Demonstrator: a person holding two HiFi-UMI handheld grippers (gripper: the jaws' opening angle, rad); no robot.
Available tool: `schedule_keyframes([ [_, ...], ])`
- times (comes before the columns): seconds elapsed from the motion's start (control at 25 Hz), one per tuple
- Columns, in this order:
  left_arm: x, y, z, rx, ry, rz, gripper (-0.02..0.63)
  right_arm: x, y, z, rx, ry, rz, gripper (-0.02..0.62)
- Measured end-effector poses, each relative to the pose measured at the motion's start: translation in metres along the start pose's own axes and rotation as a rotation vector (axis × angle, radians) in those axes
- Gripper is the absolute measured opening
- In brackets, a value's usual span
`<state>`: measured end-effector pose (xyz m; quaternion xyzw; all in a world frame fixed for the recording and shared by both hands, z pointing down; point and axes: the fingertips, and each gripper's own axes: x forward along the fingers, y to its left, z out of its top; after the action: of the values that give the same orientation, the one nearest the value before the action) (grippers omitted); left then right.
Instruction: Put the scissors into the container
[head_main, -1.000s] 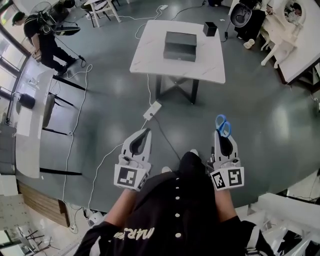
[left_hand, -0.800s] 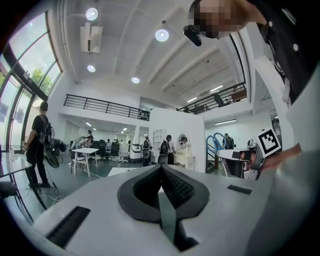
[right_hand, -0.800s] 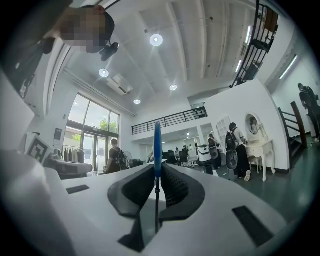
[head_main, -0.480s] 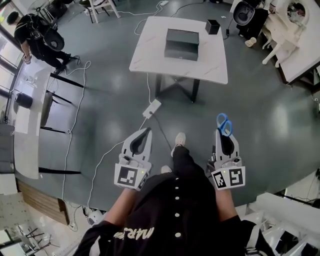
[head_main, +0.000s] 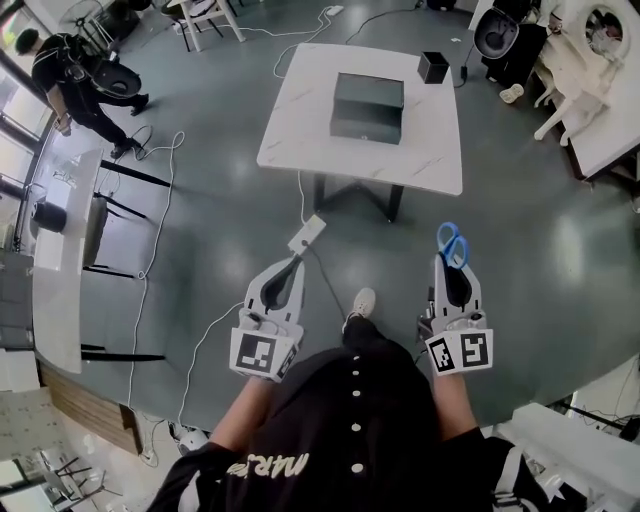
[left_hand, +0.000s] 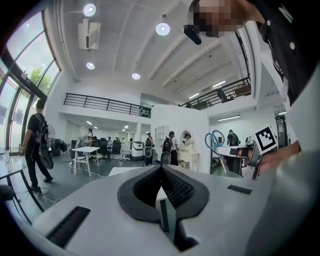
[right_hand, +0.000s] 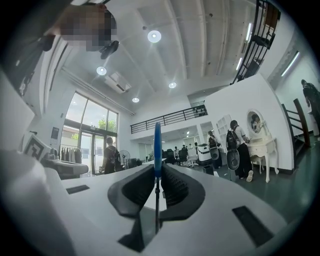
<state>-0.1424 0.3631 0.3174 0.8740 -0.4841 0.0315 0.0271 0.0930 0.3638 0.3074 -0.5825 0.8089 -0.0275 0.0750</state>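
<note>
Scissors (head_main: 449, 246) with blue handles stick out of the right hand-held gripper (head_main: 447, 268), jaws pinching the blades; the left hand-held gripper (head_main: 293, 265) is pressed together. Farther off, a dark container (head_main: 368, 107) sits on the white counter (head_main: 300, 130).

A white marble-topped table (head_main: 300, 120) stands on the grey floor (head_main: 530, 230), with a white power strip (head_main: 307, 233) lying on the floor near its legs. A person in dark clothes (head_main: 80, 85) is at the far left, near a long white counter (head_main: 60, 280)

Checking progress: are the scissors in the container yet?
Out: the right gripper clamps the scissors, well short of the table ahead.
</note>
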Motion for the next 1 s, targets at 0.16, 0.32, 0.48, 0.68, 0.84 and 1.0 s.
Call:
schedule_keyframes([
  [0.16,0.045,0.013,0.004,0.005,0.005,-0.002,0.025,0.038,-0.028,0.000,0.003,-0.009,-0.004,0.051],
  [0.32,0.085,0.021,0.008,-0.007,0.010,-0.007,0.025,0.068,-0.053,0.002,0.012,-0.011,-0.010,0.051],
  [0.48,0.119,0.025,0.011,-0.004,0.012,-0.009,0.025,0.091,-0.076,0.004,0.012,-0.012,-0.013,0.051],
  [0.68,0.149,0.031,0.018,0.000,0.017,0.003,0.025,0.113,-0.099,0.007,0.019,-0.014,-0.017,0.051],
  [0.84,0.171,0.035,0.020,0.006,0.012,0.018,0.025,0.130,-0.116,0.009,0.037,-0.033,-0.008,0.051],
  [1.0,0.185,0.034,0.023,0.006,-0.001,0.042,0.025,0.143,-0.128,0.011,0.035,-0.033,0.019,0.051],
])
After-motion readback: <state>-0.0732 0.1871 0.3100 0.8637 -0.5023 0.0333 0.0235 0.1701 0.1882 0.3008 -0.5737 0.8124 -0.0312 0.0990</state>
